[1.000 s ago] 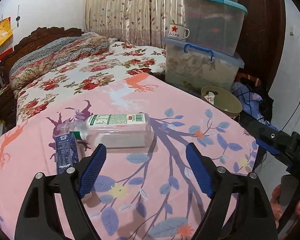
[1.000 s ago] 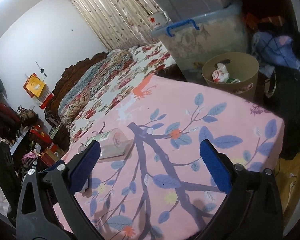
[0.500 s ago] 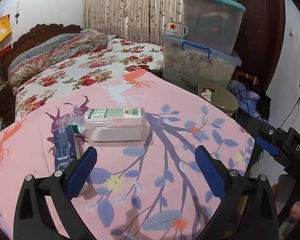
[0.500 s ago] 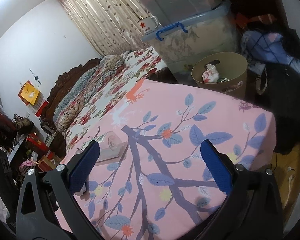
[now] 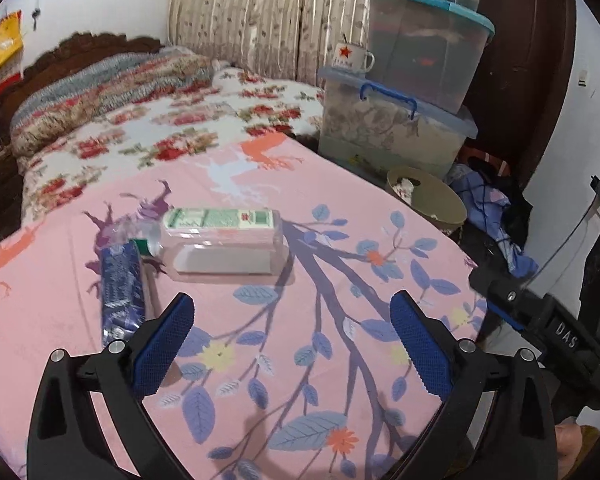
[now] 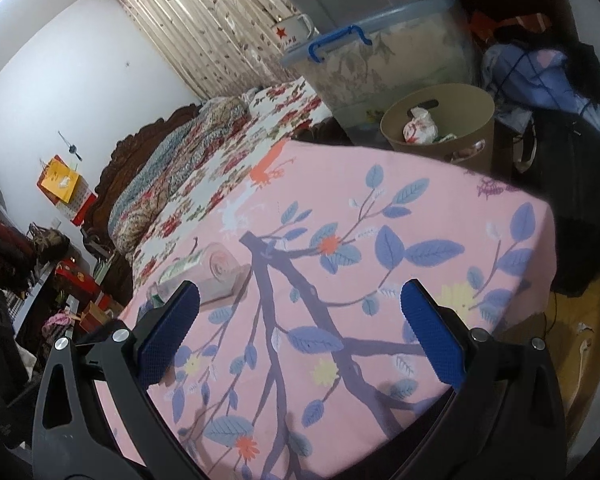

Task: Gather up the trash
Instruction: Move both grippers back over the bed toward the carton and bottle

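On the pink bedspread a blue carton lies just left of a clear plastic bottle, the left gripper and right gripper spread wide, holding nothing, with the trash bin beyond the bed's right edge.

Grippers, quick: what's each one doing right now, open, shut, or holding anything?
Left gripper: open, holding nothing, above the pink sheet short of the plastic bottle.
Right gripper: open, holding nothing.
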A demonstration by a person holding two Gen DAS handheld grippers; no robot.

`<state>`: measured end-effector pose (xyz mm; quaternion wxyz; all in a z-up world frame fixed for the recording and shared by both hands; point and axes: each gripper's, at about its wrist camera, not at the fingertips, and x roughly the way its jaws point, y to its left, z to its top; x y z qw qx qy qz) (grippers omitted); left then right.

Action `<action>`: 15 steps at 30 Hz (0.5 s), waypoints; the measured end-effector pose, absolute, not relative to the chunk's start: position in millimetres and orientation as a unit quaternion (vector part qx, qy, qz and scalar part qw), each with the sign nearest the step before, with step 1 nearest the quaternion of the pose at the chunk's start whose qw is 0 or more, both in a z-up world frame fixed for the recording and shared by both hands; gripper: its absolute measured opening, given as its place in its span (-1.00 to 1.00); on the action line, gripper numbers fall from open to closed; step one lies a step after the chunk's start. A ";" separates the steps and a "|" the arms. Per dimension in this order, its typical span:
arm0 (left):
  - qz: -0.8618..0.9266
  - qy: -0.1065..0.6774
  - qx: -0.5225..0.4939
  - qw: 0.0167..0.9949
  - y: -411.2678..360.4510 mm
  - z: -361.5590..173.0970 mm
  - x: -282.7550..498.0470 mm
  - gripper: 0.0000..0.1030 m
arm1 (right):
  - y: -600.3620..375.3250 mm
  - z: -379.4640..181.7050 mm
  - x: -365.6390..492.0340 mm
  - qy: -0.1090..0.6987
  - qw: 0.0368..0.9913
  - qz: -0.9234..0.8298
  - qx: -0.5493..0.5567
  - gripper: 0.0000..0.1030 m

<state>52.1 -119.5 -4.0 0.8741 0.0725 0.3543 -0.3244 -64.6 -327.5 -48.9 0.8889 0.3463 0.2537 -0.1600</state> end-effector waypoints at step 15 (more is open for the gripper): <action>-0.324 0.321 0.033 0.889 -99.5 10.5 57.4 0.83 | -324.0 -49.7 -62.6 0.249 0.894 -0.151 0.341 0.93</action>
